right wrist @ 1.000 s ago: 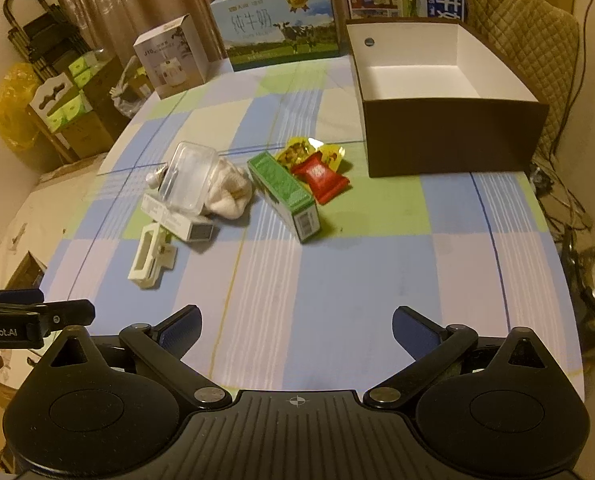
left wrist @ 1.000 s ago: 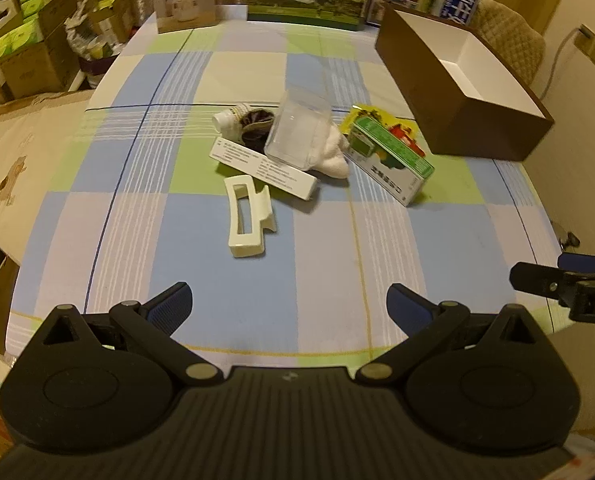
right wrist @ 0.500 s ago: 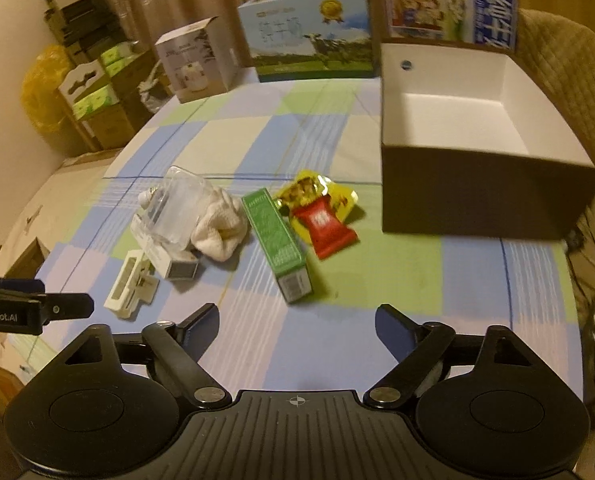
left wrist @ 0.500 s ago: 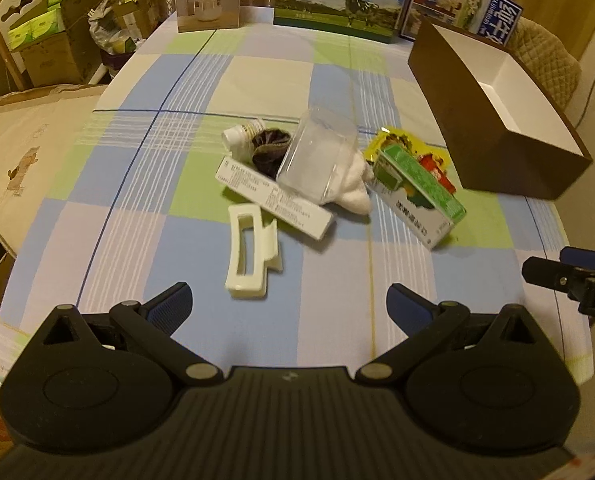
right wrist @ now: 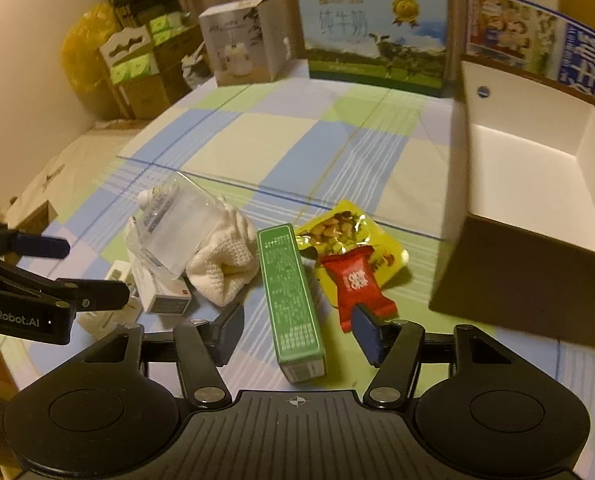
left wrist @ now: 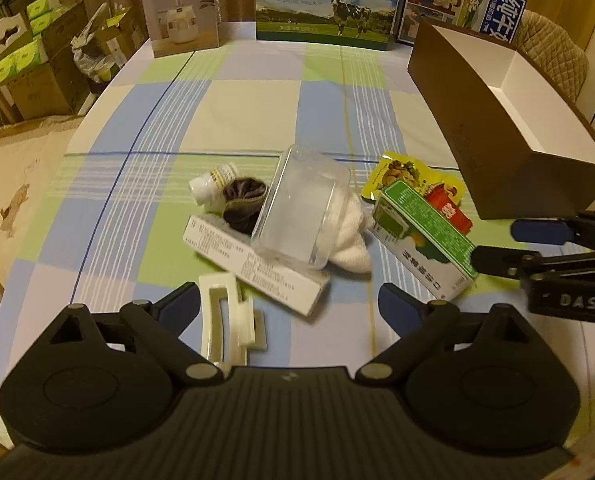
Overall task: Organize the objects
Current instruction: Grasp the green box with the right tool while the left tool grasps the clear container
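Nothing sorted: brown open cardboard box (right wrist: 537, 184) empty. Right gripper (right wrist: 297, 330), jaws just closing, straddles long green carton (right wrist: 291, 296) without pressing; left gripper (left wrist: 289, 304) wide, empty.

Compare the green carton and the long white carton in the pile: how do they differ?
The green carton lies clear on the cloth, nothing on top; the long white carton is partly buried under the clear tub. Green has a printed colour face; white carries only small grey text. Both are slim and lying flat.
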`<move>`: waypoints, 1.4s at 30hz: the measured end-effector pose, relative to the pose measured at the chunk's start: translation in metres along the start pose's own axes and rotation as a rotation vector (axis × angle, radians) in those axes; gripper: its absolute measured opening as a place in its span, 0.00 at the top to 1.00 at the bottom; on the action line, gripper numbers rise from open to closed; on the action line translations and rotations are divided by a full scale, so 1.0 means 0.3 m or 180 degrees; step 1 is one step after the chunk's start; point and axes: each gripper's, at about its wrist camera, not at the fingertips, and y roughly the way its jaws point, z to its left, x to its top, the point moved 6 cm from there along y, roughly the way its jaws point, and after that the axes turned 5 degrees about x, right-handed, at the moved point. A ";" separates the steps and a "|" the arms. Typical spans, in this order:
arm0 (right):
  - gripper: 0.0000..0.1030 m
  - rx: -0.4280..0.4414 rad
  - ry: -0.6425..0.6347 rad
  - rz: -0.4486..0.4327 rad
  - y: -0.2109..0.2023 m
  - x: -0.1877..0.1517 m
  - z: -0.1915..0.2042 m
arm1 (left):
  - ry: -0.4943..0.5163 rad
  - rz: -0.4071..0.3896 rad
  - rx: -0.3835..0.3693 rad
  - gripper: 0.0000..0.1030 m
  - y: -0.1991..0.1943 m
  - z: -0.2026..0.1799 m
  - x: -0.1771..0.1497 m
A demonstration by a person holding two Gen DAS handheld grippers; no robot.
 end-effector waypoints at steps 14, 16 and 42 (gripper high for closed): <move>0.64 0.0069 -0.0246 0.0238 0.183 0.055 0.005 | 0.0250 -0.0019 0.0156 0.12 0.114 -0.009 0.090; 0.72 0.0083 -0.0266 0.0283 0.201 0.055 0.002 | 0.0283 -0.0001 0.0151 0.12 0.128 -0.015 0.097; 0.74 -0.0190 0.0519 -0.0134 -0.138 0.022 -0.178 | 0.0804 -0.0126 0.0247 0.46 0.242 -0.109 0.173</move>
